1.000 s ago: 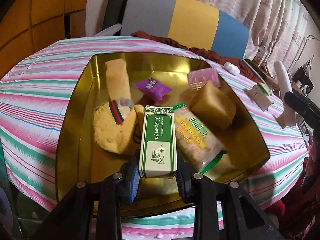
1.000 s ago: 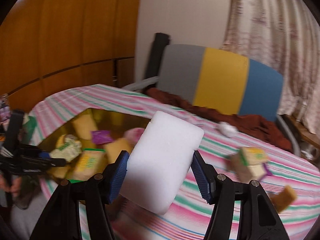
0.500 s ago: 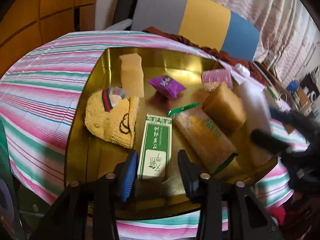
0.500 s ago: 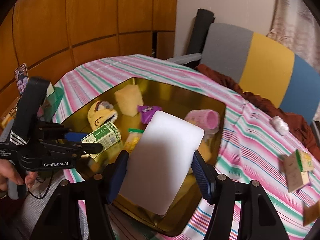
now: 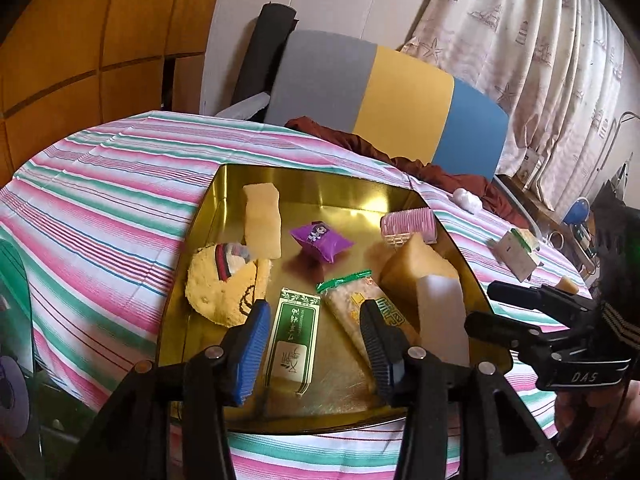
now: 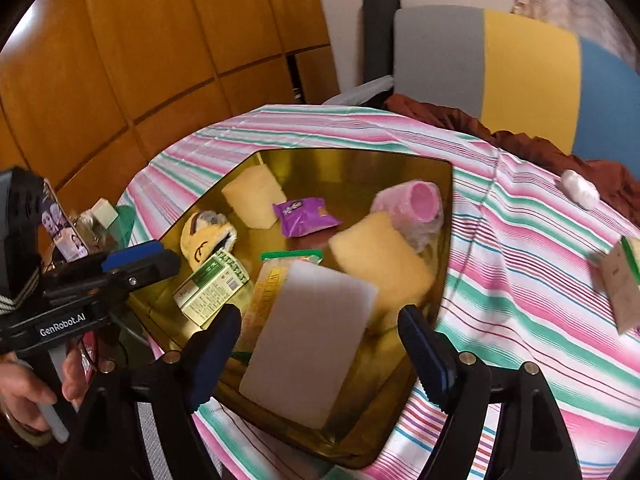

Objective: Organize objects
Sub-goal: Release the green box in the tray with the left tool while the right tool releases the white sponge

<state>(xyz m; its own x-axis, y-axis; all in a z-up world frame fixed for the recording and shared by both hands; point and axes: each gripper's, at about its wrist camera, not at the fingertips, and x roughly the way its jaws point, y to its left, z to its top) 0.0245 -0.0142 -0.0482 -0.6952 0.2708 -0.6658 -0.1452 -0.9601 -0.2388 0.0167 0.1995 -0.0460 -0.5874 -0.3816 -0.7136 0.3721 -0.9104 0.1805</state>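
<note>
Gold metal fills the middle of the left wrist view: a square tray [image 5: 224, 200] on the striped tablecloth [image 5: 100, 184], already loaded with small goods. The left gripper [image 5: 312, 344] is seen with its jaws spread wide and nothing between them; the green carton [image 5: 294, 338] lies flat on the tray floor just ahead, between the blue pads but touched by neither. The step for this hand is judged to be a finished placement. A white foam block [image 5: 442, 316] stands at the tray's right edge, beside the yellow sponge [image 5: 416, 272], with the right gripper [image 5: 504, 312] close against it.

From the right wrist view, the right gripper [image 6: 320, 344] is likewise found wide apart, and the white foam block [image 6: 308, 340] sits between the pads without contact, leaning on the snack packet [image 6: 272, 280] inside the tray [image 6: 352, 160]. A release is judged to be in hand. Next, withdrawal is called for, then a reach toward the small box [image 6: 620, 280] left out on the cloth, well apart from the tray.
</note>
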